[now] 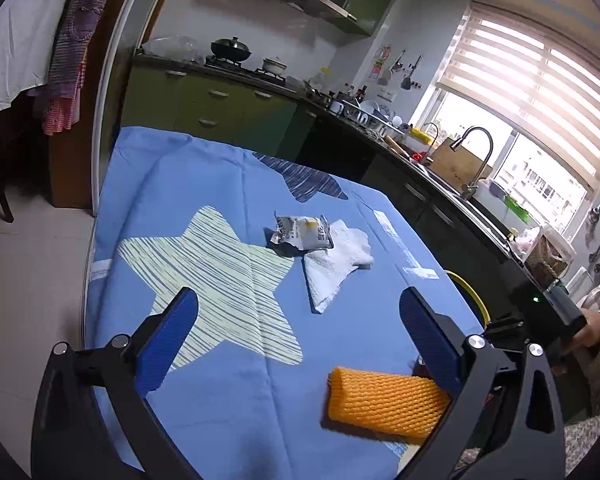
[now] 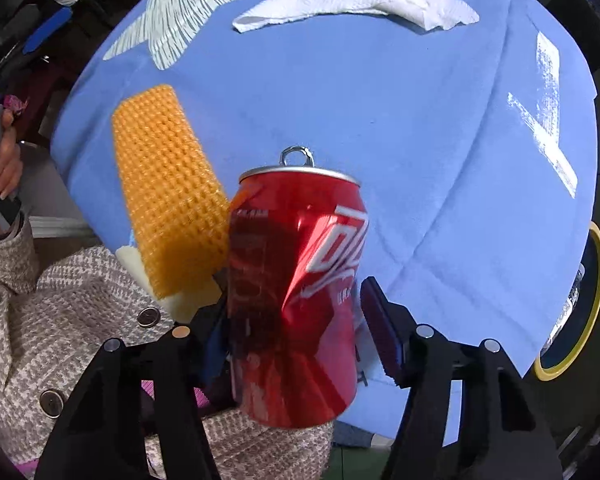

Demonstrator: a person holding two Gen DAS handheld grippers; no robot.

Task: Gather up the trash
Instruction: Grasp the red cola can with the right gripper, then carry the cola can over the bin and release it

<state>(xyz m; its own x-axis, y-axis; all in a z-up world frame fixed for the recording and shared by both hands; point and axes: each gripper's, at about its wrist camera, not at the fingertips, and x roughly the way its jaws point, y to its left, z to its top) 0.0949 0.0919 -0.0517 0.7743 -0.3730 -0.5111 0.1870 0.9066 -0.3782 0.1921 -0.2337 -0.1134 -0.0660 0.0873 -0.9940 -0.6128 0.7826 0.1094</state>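
A: How are the fingers of the left gripper (image 1: 296, 320) seen?

B: They are spread wide above the blue tablecloth (image 1: 228, 412), with nothing held between them. An orange foam net sleeve (image 1: 384, 404) is seen at about five o'clock in the left wrist view, lying on the cloth just beside the right-hand finger.

A: And the right gripper (image 2: 296, 320)?

B: A dented red soda can (image 2: 296, 300) is seen between its fingers, upright, with the pull tab raised at twelve o'clock. The left finger is hidden behind the can and a sliver of gap is seen at the right pad, so it cannot be told whether the can is pinched.

A: Where is the remaining trash found?

B: In the left wrist view a crumpled snack wrapper (image 1: 302, 232) is seen near the centre, at about twelve o'clock from the fingers, resting partly on a white paper towel (image 1: 336, 260) that is spread toward one o'clock. In the right wrist view the foam sleeve is placed at ten o'clock, touching the can's left side.

A: Is a bin visible?

B: A yellow-rimmed opening (image 2: 592, 308) is seen at three o'clock, beyond the cloth's edge.
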